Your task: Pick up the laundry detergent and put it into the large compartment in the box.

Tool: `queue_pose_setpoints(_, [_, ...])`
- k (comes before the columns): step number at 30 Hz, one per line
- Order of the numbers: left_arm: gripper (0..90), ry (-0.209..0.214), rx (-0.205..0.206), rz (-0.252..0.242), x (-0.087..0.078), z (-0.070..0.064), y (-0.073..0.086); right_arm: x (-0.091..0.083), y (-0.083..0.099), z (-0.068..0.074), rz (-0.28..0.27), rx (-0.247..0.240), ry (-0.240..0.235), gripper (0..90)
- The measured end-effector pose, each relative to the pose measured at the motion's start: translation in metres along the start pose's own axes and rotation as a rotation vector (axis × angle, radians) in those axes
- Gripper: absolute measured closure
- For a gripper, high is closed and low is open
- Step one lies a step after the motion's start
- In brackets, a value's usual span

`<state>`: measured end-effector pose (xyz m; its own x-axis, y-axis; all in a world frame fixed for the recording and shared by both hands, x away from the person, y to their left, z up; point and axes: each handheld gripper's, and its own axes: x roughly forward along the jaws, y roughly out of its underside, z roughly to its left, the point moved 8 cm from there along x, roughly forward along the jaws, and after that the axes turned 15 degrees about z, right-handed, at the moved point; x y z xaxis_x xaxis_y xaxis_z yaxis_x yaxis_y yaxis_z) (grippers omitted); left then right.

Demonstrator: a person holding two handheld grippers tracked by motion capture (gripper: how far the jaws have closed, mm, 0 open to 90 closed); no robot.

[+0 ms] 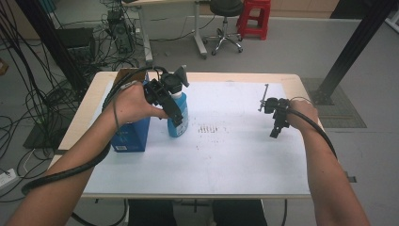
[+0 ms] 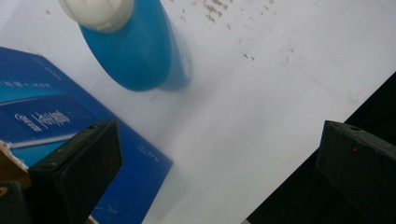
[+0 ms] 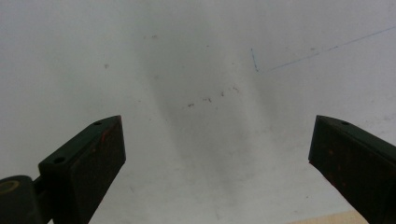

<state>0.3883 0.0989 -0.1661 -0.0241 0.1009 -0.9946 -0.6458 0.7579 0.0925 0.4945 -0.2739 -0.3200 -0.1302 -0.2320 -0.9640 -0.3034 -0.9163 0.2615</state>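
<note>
Both black claws gape empty; left claw [image 1: 175,113] over rounded glossy blue bottle [image 1: 179,113]; right claw [image 1: 276,128] above matte white table [image 1: 226,160].

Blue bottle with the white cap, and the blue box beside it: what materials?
Blue bottle with white cap: probably glossy plastic, judging by the soft sheen on its smooth, rounded body. Blue printed box: probably coated cardboard, with flat panels, sharp edges and a brown flap on top.

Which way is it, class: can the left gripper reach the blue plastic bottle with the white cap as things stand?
Probably yes. The left gripper hovers open right above the blue plastic bottle, nothing lies between them, and the blue cardboard box stands off to one side.
</note>
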Motion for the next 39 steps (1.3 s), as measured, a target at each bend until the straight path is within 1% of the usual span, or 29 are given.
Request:
queue_pose_setpoints(1, [0.8,0.002,-0.006,-0.004,-0.001,0.003,-0.004,0.001,0.0,0.0,-0.003,0.001,-0.001,3.5])
queue_pose_setpoints(3, [0.9,0.003,-0.008,-0.008,-0.002,0.006,-0.007,0.001,-0.001,0.0,0.007,-0.002,-0.002,3.6])
queue_pose_setpoints(5, [0.9,0.003,-0.01,-0.011,-0.002,0.007,-0.008,0.001,-0.001,0.0,0.001,-0.003,0.001,3.5])
queue_pose_setpoints(7, [0.9,0.002,-0.021,-0.015,-0.005,0.012,-0.012,0.001,-0.002,0.0,0.001,-0.003,0.0,3.6])
queue_pose_setpoints(8, [0.9,0.002,-0.021,-0.015,-0.005,0.012,-0.012,0.001,-0.002,0.0,0.002,-0.002,0.0,3.5])
queue_pose_setpoints(9, [0.9,0.005,-0.026,-0.014,-0.006,0.016,-0.016,0.001,-0.002,0.0,0.001,-0.002,0.0,3.5])
queue_pose_setpoints(10, [0.9,0.005,-0.026,-0.014,-0.006,0.016,-0.016,0.001,-0.002,0.0,0.001,-0.002,0.0,3.5])
queue_pose_setpoints(11, [1.0,0.01,-0.032,-0.017,-0.007,0.02,-0.019,0.001,-0.001,0.0,0.001,-0.002,-0.004,3.5])
queue_pose_setpoints(13, [1.1,0.01,-0.034,-0.02,-0.007,0.022,-0.02,0.001,-0.001,0.0,0.0,0.0,-0.005,3.5])
queue_pose_setpoints(14, [1.1,0.012,-0.041,-0.022,-0.007,0.025,-0.022,0.001,-0.001,-0.001,0.002,-0.006,0.0,3.5])
queue_pose_setpoints(16, [1.1,0.019,-0.056,-0.021,-0.005,0.031,-0.027,0.002,0.0,-0.001,0.002,0.005,-0.005,3.4])
queue_pose_setpoints(19, [1.1,0.018,-0.064,-0.017,-0.004,0.035,-0.03,0.002,0.0,-0.001,0.0,0.001,-0.006,3.6])
queue_pose_setpoints(20, [1.1,0.012,-0.079,-0.018,-0.004,0.039,-0.033,0.002,0.001,-0.001,0.003,0.001,-0.005,3.5])
queue_pose_setpoints(23, [1.1,0.018,-0.095,-0.026,-0.005,0.044,-0.036,0.002,0.002,-0.001,0.002,-0.003,-0.001,3.5])
queue_pose_setpoints(26, [1.1,0.021,-0.101,-0.025,-0.004,0.046,-0.039,0.001,0.002,-0.001,0.0,0.003,-0.002,3.5])
queue_pose_setpoints(28, [1.1,0.028,-0.107,-0.026,-0.003,0.048,-0.044,0.002,0.003,-0.001,-0.002,-0.002,-0.001,3.5])
queue_pose_setpoints(29, [1.2,0.029,-0.112,-0.024,-0.002,0.048,-0.045,0.002,0.003,-0.001,-0.002,0.007,-0.006,3.5])
queue_pose_setpoints(33, [1.2,0.021,-0.118,-0.008,0.002,0.048,-0.053,0.003,0.003,-0.001,-0.001,0.003,-0.006,3.5])
queue_pose_setpoints(35, [1.2,0.022,-0.124,-0.007,0.002,0.048,-0.054,0.003,0.003,-0.001,-0.002,0.003,-0.007,3.6])
queue_pose_setpoints(36, [1.1,0.016,-0.125,-0.002,0.003,0.049,-0.056,0.004,0.003,-0.001,-0.002,0.0,-0.004,3.5])
queue_pose_setpoints(37, [1.1,0.017,-0.128,-0.002,0.004,0.05,-0.057,0.004,0.004,-0.001,0.002,0.007,-0.007,3.5])
queue_pose_setpoints(39, [1.1,0.018,-0.132,-0.002,0.005,0.051,-0.059,0.004,0.004,-0.001,-0.001,0.007,-0.009,3.6])
